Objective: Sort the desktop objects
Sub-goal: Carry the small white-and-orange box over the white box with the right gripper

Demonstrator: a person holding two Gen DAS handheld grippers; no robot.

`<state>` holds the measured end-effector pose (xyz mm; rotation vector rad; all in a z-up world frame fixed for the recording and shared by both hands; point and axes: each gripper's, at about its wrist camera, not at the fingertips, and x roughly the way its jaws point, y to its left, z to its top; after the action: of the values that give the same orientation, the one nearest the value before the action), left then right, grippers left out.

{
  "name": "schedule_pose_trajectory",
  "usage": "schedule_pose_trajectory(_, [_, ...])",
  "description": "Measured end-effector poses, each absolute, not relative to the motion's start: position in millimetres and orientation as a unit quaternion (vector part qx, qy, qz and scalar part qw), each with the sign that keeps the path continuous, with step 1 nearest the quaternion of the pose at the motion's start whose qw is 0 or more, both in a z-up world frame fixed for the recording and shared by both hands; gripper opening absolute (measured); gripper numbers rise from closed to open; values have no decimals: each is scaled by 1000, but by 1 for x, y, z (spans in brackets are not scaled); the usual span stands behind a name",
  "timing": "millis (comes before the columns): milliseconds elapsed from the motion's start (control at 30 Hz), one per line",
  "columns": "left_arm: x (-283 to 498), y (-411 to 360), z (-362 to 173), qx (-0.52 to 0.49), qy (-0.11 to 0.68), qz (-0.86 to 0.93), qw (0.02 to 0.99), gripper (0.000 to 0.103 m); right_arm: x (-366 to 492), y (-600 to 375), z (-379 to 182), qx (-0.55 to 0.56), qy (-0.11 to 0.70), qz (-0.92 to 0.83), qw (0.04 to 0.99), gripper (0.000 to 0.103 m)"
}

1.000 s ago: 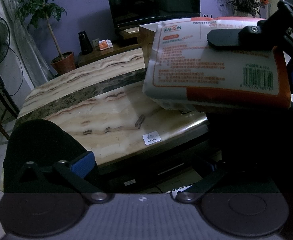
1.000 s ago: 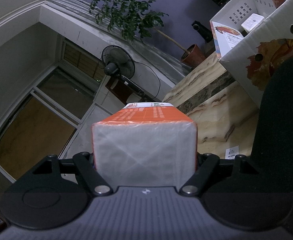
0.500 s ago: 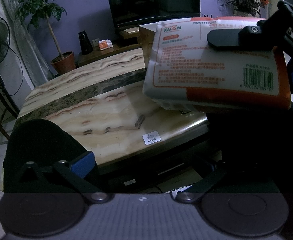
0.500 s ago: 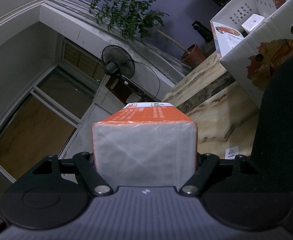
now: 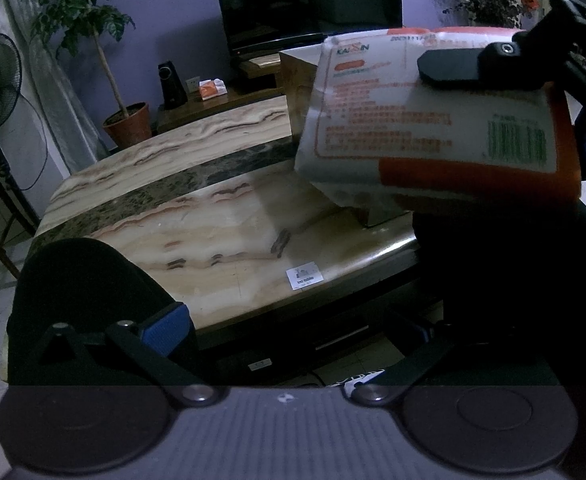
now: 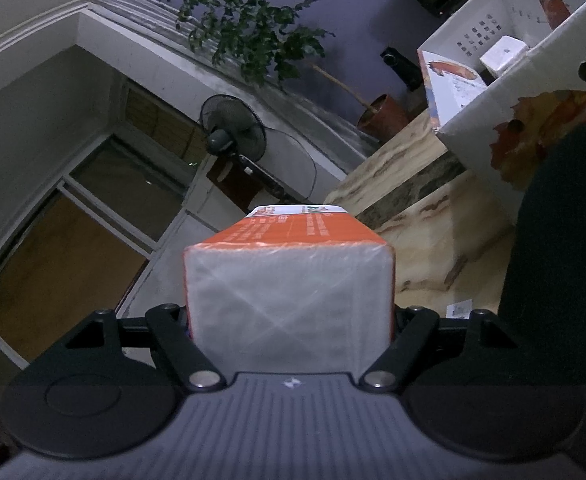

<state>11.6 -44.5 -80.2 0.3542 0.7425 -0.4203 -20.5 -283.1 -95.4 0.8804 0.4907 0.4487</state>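
The right gripper (image 6: 289, 320) clamped a soft, plastic-wrapped orange-and-white tissue pack (image 5: 433, 128) marked "KAIXIN"; the left gripper (image 5: 289, 328) stood released above the glossy marble table (image 5: 213, 216).

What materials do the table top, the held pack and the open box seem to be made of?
Table top: probably polished marble or a stone-look finish; wavy veins, a dark speckled band, glossy edge.
Pack, clamped in the right hand-held gripper: thin plastic film over something soft, likely tissues; shiny wrinkles, folded end seams.
Box: printed cardboard; thin flaps, punched holes.
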Motion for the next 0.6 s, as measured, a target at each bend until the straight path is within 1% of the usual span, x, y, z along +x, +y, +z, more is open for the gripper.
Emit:
schedule_pose_trajectory(133, [12,-43,-79,167,358,-199,897,102,-17,-285,-92,414,240,204,854,79])
schedule_pose_trajectory(200, [13,-42,-78,164,358,-197,898,102,-16,-284,-84,393,243,199,864,78])
schedule_pose_trajectory(300, [15,-39,-75,159,360,-191,899,102,-9,-285,-66,353,247,191,882,78])
schedule_pose_trajectory(400, [17,-37,-71,154,361,-186,901,102,4,-296,-47,336,251,176,890,78])
schedule_pose_trajectory(600, [23,-39,-63,150,359,-186,902,102,43,-325,7,273,258,134,917,78])
